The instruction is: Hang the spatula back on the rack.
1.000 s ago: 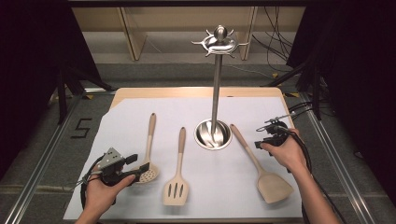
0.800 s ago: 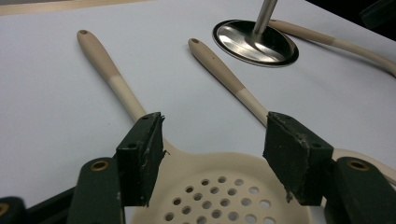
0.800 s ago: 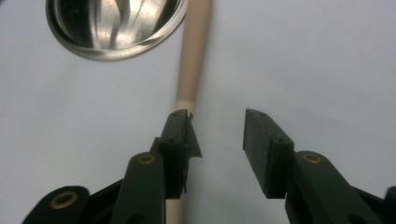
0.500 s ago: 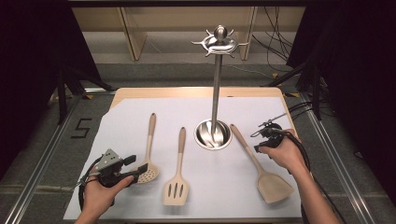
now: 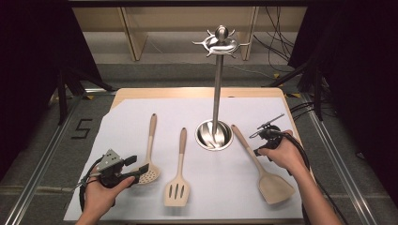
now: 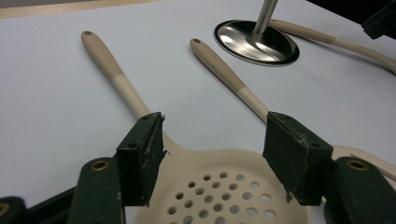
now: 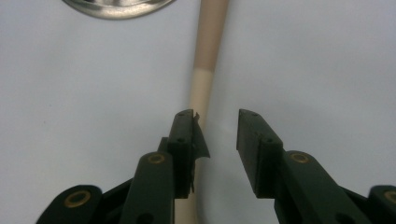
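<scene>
Three beige utensils lie on a white sheet: a perforated skimmer (image 5: 150, 172), a slotted turner (image 5: 177, 190) and a solid turner (image 5: 274, 187). A steel stand (image 5: 216, 93) rises from its round base (image 5: 213, 136) between them. My left gripper (image 5: 135, 169) is open, its jaws straddling the skimmer's head (image 6: 224, 186) without pressing it. My right gripper (image 5: 257, 148) hovers low over the solid turner's handle (image 7: 205, 65). Its jaws have just narrowed, then opened slightly, and stand open (image 7: 215, 128). The handle runs between them beside one pad, with a gap to the other.
The white sheet (image 5: 117, 122) covers a wooden tabletop with metal rails at both sides. The stand's hooked top (image 5: 220, 43) sits high at the back. The slotted turner's handle (image 6: 224, 74) and the stand base (image 6: 254, 42) lie beyond my left gripper. Cables run at far right.
My right gripper has dropped slightly onto the solid turner's handle and its jaws stand narrower than a second ago. The left hand and the utensils have stayed put.
</scene>
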The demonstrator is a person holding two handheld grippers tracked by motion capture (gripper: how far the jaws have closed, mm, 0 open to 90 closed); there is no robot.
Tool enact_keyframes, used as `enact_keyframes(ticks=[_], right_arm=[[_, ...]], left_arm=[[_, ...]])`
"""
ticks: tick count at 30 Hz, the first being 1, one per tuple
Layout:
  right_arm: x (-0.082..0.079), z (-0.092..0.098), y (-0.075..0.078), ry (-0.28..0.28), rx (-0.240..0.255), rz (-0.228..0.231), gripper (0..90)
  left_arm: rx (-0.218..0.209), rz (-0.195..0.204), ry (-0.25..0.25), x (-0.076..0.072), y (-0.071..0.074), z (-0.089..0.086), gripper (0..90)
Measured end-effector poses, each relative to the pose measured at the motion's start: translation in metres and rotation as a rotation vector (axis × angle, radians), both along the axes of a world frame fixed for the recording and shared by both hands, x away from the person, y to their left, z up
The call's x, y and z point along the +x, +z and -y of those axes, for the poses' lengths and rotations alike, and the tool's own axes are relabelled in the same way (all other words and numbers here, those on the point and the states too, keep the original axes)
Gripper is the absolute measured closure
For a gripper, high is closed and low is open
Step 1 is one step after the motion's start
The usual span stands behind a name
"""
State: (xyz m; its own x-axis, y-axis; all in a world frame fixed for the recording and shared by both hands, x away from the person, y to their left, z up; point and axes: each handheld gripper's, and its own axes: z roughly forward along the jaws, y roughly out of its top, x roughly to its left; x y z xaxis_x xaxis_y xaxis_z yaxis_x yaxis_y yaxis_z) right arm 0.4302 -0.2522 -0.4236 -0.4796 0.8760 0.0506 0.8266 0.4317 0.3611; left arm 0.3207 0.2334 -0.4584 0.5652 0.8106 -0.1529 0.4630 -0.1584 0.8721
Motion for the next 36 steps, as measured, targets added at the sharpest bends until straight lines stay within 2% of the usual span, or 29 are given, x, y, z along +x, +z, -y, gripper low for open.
enact_keyframes(ticks=[1, 5, 7, 10, 11, 12, 15, 16, 17, 19, 21, 22, 24, 26, 27, 28, 29, 30, 31, 36], right_arm=[[-0.002, -0.001, 0.001, -0.04, -0.014, -0.049, 67.0], [-0.004, -0.001, 0.001, -0.024, -0.013, -0.051, 67.1], [-0.006, -0.007, -0.001, -0.022, -0.022, -0.082, 67.1], [-0.006, -0.008, -0.004, -0.003, -0.036, -0.087, 67.2], [-0.006, -0.009, -0.006, -0.003, -0.045, -0.102, 67.5], [-0.006, -0.011, -0.007, -0.003, -0.042, -0.103, 67.6], [-0.005, -0.011, -0.009, 0.017, -0.055, -0.105, 67.9], [-0.005, -0.013, -0.011, 0.012, -0.052, -0.121, 68.3], [-0.005, -0.013, -0.012, 0.01, -0.05, -0.117, 68.7], [-0.005, -0.013, -0.014, 0.015, -0.053, -0.14, 69.5], [-0.005, -0.012, -0.017, 0.015, -0.066, -0.126, 69.8], [-0.005, -0.014, -0.016, -0.002, -0.064, -0.157, 70.7], [-0.004, -0.014, -0.022, -0.011, -0.068, -0.151, 72.7], [-0.003, -0.015, -0.022, -0.024, -0.075, -0.179, 73.9], [0.001, -0.011, -0.026, 0.058, -0.08, -0.145, 75.1], [0.001, -0.011, -0.026, 0.058, -0.08, -0.145, 75.1], [-0.003, -0.017, -0.024, -0.033, -0.075, -0.189, 75.4], [-0.001, -0.017, -0.025, 0.007, -0.096, -0.177, 76.3], [-0.002, -0.02, -0.025, -0.016, -0.102, -0.196, 76.3], [-0.002, -0.022, -0.026, -0.048, -0.102, -0.198, 77.9]], left_arm=[[-0.002, 0.001, 0.002, -0.001, 0.0, 0.0, 37.3], [-0.023, -0.004, 0.005, -0.001, 0.0, -0.001, 37.3], [-0.013, 0.003, -0.008, 0.001, 0.0, 0.001, 37.3], [-0.001, 0.007, -0.017, 0.002, 0.0, 0.001, 37.3], [-0.015, 0.0, -0.008, 0.002, 0.0, 0.002, 37.4], [-0.005, 0.014, -0.016, 0.003, 0.001, 0.001, 37.4], [-0.008, 0.008, -0.018, 0.003, 0.0, 0.002, 37.4], [-0.019, 0.002, -0.013, 0.003, 0.0, 0.003, 37.4], [-0.004, 0.01, -0.016, 0.003, 0.0, 0.003, 37.4], [-0.003, 0.012, -0.021, 0.003, 0.0, 0.002, 37.4], [-0.004, 0.009, -0.014, 0.003, 0.0, 0.002, 37.4], [-0.009, 0.007, -0.011, 0.003, 0.0, 0.002, 37.4], [0.0, 0.009, -0.015, 0.002, 0.001, 0.002, 37.4], [-0.007, 0.002, -0.009, 0.002, 0.0, 0.002, 37.4], [-0.015, 0.005, -0.013, 0.003, 0.0, 0.003, 37.4], [-0.015, 0.005, -0.013, 0.003, 0.0, 0.003, 37.4], [-0.015, 0.004, -0.013, 0.003, 0.0, 0.003, 37.4], [-0.016, 0.003, -0.014, 0.003, 0.0, 0.003, 37.4], [-0.014, 0.004, -0.014, 0.003, 0.0, 0.003, 37.4], [-0.011, -0.001, -0.013, 0.002, 0.0, 0.002, 37.4]])
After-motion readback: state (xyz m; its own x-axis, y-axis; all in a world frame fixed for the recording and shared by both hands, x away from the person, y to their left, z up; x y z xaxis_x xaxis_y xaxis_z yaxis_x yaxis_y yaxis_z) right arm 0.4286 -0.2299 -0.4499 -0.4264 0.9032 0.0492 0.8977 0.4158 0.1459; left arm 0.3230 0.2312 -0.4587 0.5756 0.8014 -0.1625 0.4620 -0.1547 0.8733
